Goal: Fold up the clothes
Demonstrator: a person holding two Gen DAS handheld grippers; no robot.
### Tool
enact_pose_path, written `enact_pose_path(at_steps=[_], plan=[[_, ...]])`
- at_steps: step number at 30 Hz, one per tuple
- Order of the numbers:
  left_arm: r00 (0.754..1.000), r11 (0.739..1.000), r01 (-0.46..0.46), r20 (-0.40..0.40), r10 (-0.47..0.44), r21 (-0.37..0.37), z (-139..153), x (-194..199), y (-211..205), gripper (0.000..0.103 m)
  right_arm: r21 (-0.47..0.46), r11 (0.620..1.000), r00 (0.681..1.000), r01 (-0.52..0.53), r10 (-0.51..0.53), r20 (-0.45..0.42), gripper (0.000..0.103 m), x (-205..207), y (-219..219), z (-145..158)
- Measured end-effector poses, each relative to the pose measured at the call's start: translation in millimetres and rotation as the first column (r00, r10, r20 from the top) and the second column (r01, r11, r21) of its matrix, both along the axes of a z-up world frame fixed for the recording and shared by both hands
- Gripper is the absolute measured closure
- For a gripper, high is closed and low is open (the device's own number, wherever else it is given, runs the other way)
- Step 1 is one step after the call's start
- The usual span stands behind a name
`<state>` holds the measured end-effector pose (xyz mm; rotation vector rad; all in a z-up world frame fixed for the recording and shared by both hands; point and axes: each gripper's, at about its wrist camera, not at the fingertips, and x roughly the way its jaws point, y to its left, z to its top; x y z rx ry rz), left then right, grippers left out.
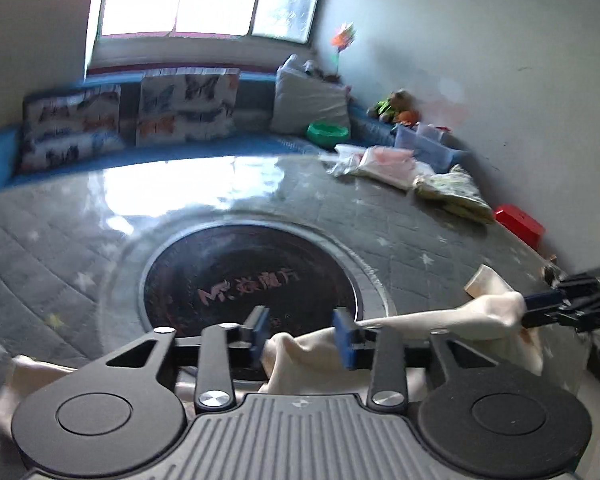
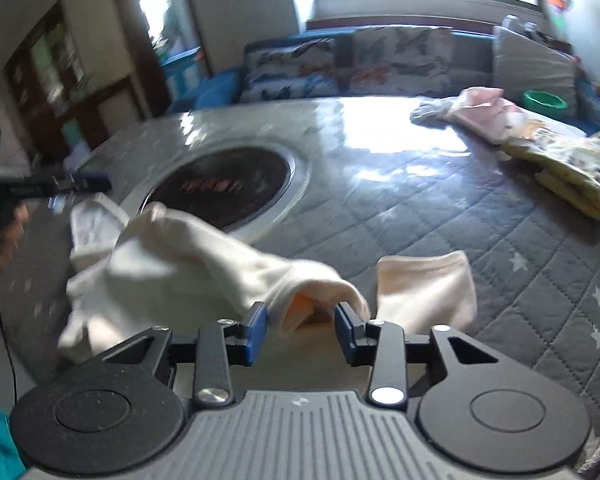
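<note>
Sideways, cream garment [image 1: 420, 320] stretches from left claw [image 1: 304, 334] to right claw [image 2: 302, 330].

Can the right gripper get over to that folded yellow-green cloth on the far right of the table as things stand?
Probably not yet. The quilted table between the right gripper and the yellow-green cloth lies bare, but cream garment sits between its jaws, stretched across to the left gripper.

Only one piece of lettering shows: pinkish writing on the dark round panel [image 1: 252, 276] set into the worktop, just ahead of the left hand-held gripper [image 1: 302, 334]. It starts with "Mr." and continues in characters too blurred to read. From the right wrist it is only a smear.
</note>
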<state>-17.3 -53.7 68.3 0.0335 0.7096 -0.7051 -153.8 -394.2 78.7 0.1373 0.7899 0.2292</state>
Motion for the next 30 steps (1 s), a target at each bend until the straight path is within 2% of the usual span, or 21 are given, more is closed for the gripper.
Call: enact_pose_path(at_steps=[4,7,10,12,14,15,16,18,22,25,28,30], plan=[[0.996,0.999,-0.031,-0.085,0.034,0.04,-19,26,-18,0.052,0.089,0.994,0.998,0.058,-0.06,0.026,0.06,10,-15,3],[0.989,0.997,-0.038,-0.143,0.047,0.06,-31,38,-26,0.052,0.142,0.984,0.994,0.107,-0.109,0.006,0.059,22,-25,-2],[0.987,0.997,-0.014,-0.158,0.026,0.079,-39,39,-34,0.054,0.19,0.969,0.988,0.157,-0.155,-0.023,0.059,35,-33,-7],[0.988,0.996,0.013,-0.154,0.001,0.091,-41,35,-38,0.062,0.217,0.959,0.983,0.184,-0.178,-0.049,0.059,43,-37,-13],[0.988,0.994,0.037,-0.152,-0.022,0.098,-41,31,-41,0.085,0.231,0.954,0.981,0.192,-0.177,-0.084,0.061,51,-38,-21],[0.989,0.994,0.048,-0.146,-0.033,0.1,-41,29,-42,0.088,0.233,0.954,0.981,0.188,-0.17,-0.096,0.064,53,-36,-24],[0.99,0.994,0.054,-0.137,-0.042,0.092,-39,26,-41,0.091,0.229,0.957,0.982,0.178,-0.157,-0.104,0.072,55,-33,-26],[0.992,0.996,0.064,-0.117,-0.056,0.067,-33,21,-38,0.093,0.218,0.964,0.986,0.153,-0.134,-0.101,0.09,56,-26,-25],[0.993,0.996,0.089,-0.078,-0.09,-0.017,-18,7,-26,0.094,0.211,0.97,0.992,0.124,-0.119,-0.036,0.092,50,-18,-15],[0.989,0.986,0.142,-0.033,-0.145,-0.082,-2,-12,-12,0.094,0.221,0.971,0.994,0.096,-0.104,0.027,0.092,41,-16,-3],[0.969,0.966,0.245,0.028,-0.244,-0.078,7,-45,0,0.094,0.228,0.974,0.995,0.014,-0.036,0.091,0.092,26,-14,7],[0.947,0.947,0.318,0.048,-0.316,-0.038,4,-66,6,0.094,0.215,0.976,0.996,-0.045,0.026,0.091,0.092,15,-11,6]])
